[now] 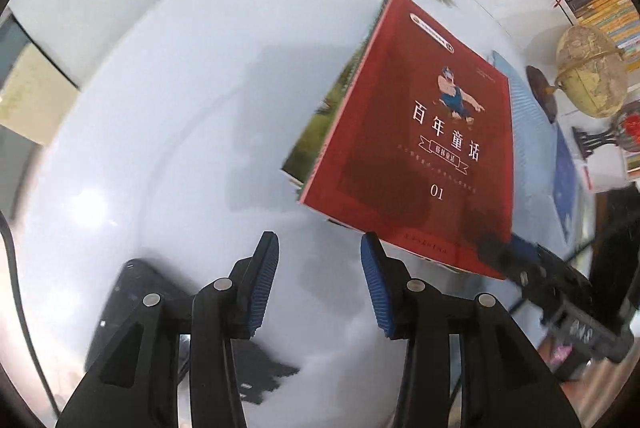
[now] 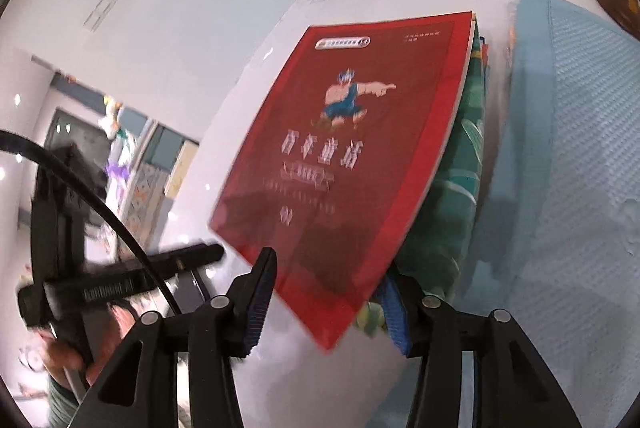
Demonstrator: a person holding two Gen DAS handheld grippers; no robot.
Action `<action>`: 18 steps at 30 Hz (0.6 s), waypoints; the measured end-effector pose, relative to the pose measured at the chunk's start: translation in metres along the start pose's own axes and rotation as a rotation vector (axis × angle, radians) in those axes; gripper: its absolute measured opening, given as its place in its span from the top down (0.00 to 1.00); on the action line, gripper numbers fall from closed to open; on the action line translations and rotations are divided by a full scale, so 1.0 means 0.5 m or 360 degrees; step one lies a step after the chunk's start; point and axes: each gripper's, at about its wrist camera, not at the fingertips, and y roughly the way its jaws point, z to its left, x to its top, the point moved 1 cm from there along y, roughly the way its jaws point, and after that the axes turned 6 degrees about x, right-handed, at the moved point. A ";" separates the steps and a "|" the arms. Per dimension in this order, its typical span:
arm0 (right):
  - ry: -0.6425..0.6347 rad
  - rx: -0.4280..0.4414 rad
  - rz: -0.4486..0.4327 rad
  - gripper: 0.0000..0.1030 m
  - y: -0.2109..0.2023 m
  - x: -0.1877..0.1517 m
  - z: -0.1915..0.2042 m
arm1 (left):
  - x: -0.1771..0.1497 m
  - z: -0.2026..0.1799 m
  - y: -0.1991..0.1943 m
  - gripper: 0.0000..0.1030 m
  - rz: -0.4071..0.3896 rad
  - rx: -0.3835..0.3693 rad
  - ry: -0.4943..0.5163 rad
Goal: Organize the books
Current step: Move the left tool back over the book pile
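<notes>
My right claw (image 2: 326,304) straddles the red book's (image 2: 348,156) near corner, pads seemingly not pressing; its long axis runs away from me. Left claw (image 1: 320,284) spread, empty, beside it.

Both wrist views look steeply down, close (sharing the red book (image 1: 412,132)).

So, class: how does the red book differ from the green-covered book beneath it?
The red book lies on top with its whole cover showing; the green-covered book sits underneath, only an edge strip visible. The red book carries a cartoon figure and white title; the green-covered book shows leafy patterns. Both lie flat on the white table.
</notes>
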 end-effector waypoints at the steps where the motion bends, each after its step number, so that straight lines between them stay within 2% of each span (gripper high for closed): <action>1: -0.0024 -0.0005 0.0008 0.48 -0.008 -0.012 -0.002 | -0.005 -0.004 -0.011 0.61 -0.0033 0.0018 0.0000; 3: -0.0070 -0.0018 0.0016 0.42 -0.032 -0.044 -0.005 | -0.016 -0.024 -0.033 0.61 -0.0095 0.0044 0.0009; 5: -0.0077 -0.0031 0.0033 0.42 -0.062 -0.091 -0.030 | -0.025 -0.055 -0.054 0.61 -0.0165 0.0037 0.0041; 10: 0.0073 -0.0018 0.0100 0.42 -0.147 -0.223 -0.143 | -0.060 -0.200 -0.084 0.61 -0.0280 -0.0022 0.0173; 14: 0.0224 -0.0030 0.0099 0.42 -0.242 -0.297 -0.238 | -0.095 -0.341 -0.071 0.61 -0.0248 -0.0135 0.0265; 18: 0.0219 -0.0131 -0.0004 0.41 -0.354 -0.330 -0.301 | -0.141 -0.496 -0.051 0.61 -0.0186 -0.0149 0.0428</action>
